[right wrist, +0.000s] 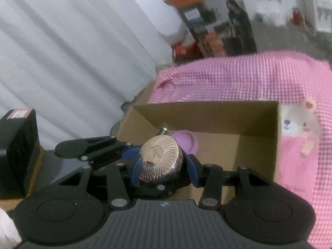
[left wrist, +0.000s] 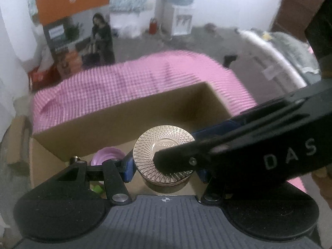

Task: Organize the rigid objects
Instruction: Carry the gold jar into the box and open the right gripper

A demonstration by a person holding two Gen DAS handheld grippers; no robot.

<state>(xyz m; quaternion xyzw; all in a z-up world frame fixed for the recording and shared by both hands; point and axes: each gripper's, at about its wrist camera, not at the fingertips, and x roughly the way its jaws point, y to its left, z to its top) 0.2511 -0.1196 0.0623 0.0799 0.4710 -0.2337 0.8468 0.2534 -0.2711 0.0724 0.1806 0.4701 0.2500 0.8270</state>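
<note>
A round gold jar [left wrist: 164, 153] with a patterned lid [right wrist: 159, 155] is held above an open cardboard box [right wrist: 257, 145], pinched from both sides. The left gripper [left wrist: 164, 164] clamps it between blue pads [left wrist: 128, 166], jaws partly spread around it. The right gripper [right wrist: 164, 166] pinches the same jar, crossing over the left one. A purple lid [right wrist: 186, 141] lies in the box, which sits on a pink checked cloth [left wrist: 124, 83].

A pink checked cloth [left wrist: 116, 87] covers the bed, with a water dispenser [left wrist: 182, 18] and red canister [left wrist: 153, 26] on the floor behind.
</note>
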